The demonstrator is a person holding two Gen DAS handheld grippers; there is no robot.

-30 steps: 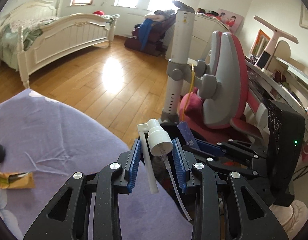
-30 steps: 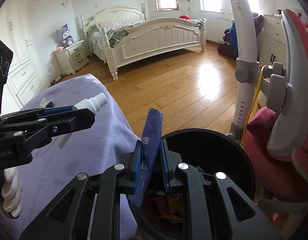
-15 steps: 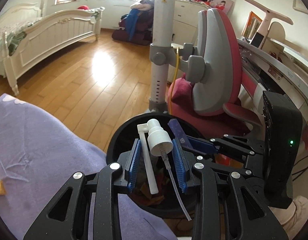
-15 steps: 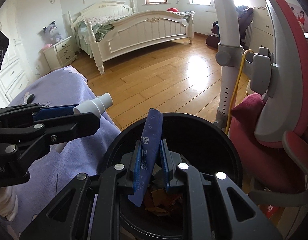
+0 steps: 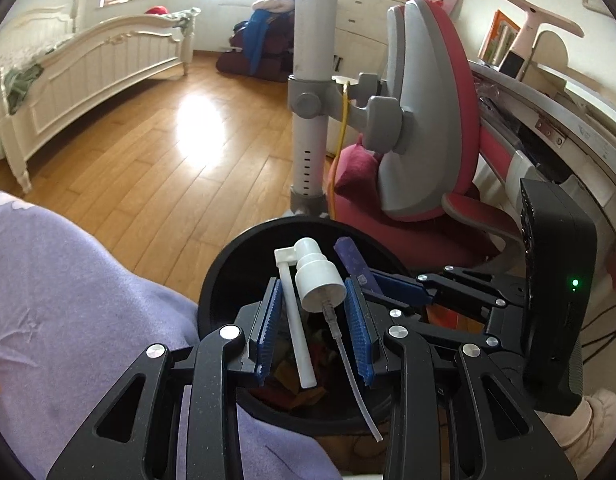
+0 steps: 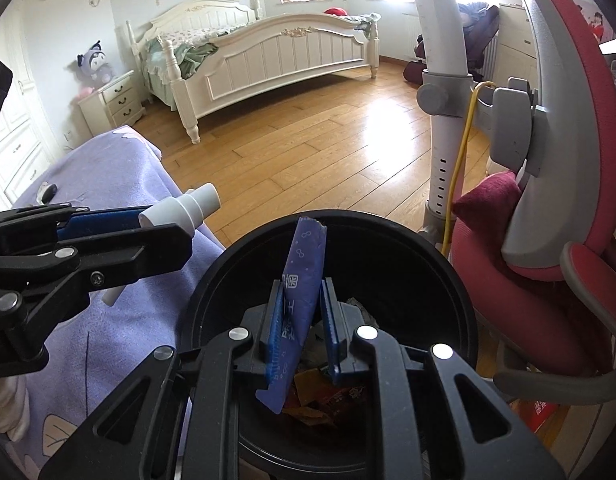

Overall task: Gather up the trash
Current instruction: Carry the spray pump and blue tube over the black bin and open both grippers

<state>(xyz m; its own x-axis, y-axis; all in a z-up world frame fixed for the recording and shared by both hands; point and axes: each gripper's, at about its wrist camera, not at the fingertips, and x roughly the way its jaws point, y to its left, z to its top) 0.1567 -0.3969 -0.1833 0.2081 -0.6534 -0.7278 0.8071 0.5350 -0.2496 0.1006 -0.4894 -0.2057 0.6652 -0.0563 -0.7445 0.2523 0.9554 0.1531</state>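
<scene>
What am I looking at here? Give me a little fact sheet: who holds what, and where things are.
left gripper: shut on spray pump, above the bin
right gripper: jaws parted, blue wrapper between them, grip uncertain
bin: black, round, wrappers inside, beside purple blanket
setting: bedroom with white bed, red chair

- White spray pump [image 5: 319,278]: smooth matt plastic, with a clear flexible tube.
- Blue wrapper [image 6: 302,280]: thin printed packet, slightly shiny.
- Black bin [image 6: 436,276]: smooth plastic, soft sheen.
- Purple cover [image 5: 68,280]: fuzzy matt cloth.
- Floor [image 6: 308,148]: glossy varnished wood.
- Gripper pads [image 5: 357,320]: ribbed blue.
</scene>
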